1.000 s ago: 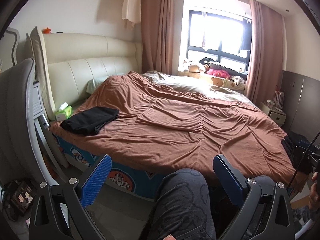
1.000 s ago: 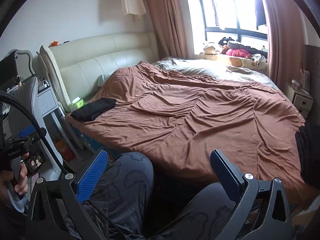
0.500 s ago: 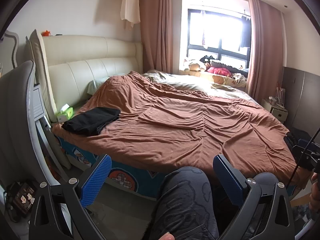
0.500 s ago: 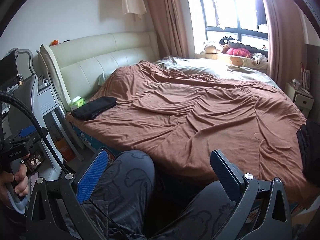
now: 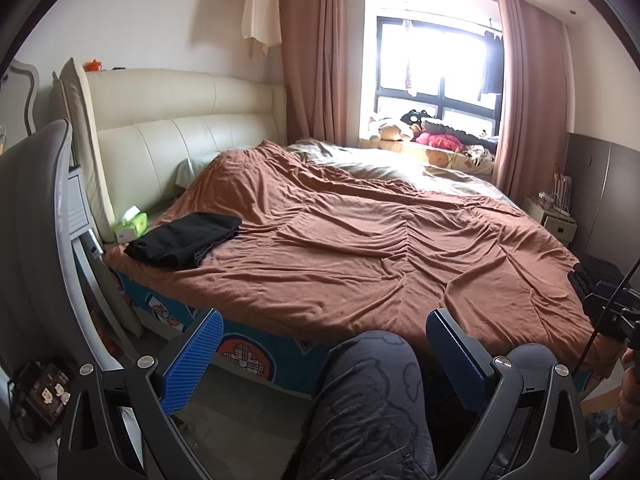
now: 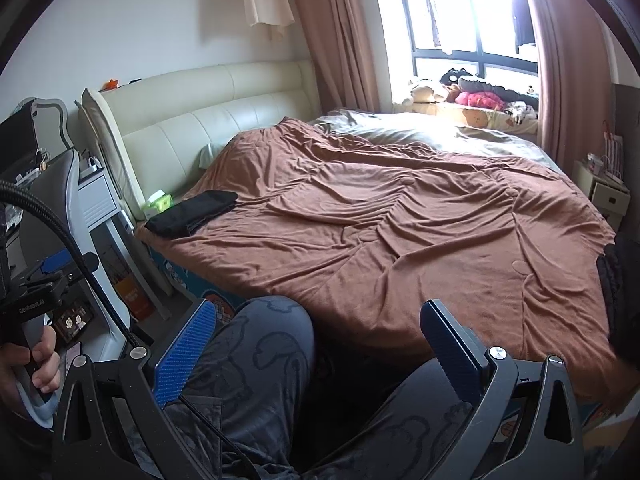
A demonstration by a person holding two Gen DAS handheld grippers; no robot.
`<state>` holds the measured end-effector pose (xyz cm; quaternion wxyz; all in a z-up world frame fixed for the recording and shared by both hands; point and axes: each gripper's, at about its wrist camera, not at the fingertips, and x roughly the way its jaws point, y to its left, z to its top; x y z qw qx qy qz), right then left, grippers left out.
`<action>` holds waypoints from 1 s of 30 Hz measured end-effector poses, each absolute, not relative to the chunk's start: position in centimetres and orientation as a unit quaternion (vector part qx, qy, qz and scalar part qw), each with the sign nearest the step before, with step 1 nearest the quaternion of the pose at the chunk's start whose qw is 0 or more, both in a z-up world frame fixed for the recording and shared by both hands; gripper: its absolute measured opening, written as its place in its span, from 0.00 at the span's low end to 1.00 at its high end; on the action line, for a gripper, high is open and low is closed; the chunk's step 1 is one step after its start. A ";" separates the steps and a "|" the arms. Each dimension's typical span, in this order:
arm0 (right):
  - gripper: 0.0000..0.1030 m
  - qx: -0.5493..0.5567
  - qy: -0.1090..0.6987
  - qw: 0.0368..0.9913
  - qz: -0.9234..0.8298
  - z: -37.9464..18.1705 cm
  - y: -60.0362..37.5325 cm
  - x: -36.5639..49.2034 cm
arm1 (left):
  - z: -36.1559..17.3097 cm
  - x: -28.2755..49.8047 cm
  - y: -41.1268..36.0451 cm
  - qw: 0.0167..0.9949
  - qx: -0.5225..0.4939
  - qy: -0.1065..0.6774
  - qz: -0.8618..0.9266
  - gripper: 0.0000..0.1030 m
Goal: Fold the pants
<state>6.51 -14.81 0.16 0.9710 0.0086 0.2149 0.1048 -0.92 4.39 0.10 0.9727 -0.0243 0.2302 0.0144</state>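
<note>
Sitting at the bedside, I hold my left hand-held gripper point(image 5: 324, 354) and right hand-held gripper point(image 6: 316, 344) above my knees, both spread wide with nothing between the blue pads. The folded black pants point(image 5: 185, 239) lie on the brown blanket point(image 5: 360, 248) at the bed's near corner, beside a green tissue box point(image 5: 131, 227).

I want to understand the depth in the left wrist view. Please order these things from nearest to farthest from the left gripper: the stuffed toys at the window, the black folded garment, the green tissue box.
From the left gripper:
1. Black folded garment, on the bed's near left corner.
2. Green tissue box, just behind it, by the headboard.
3. Stuffed toys, far back on the window ledge.
</note>
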 end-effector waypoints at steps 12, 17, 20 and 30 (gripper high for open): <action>1.00 0.009 0.219 0.970 0.105 0.1 -14.6 6.5 | 0.0 -0.9 4.4 0.973 -0.023 0.229 0.016 0.99; 1.00 0.010 0.218 0.970 0.107 0.2 -14.6 6.4 | 0.0 -0.9 4.3 0.973 -0.023 0.230 0.017 0.99; 1.00 0.010 0.219 0.970 0.104 0.1 -14.6 6.4 | 0.0 -0.9 4.3 0.973 -0.022 0.229 0.018 0.99; 1.00 0.010 0.219 0.970 0.102 0.1 -14.7 6.3 | -0.2 -1.0 4.2 0.973 -0.020 0.232 0.014 0.99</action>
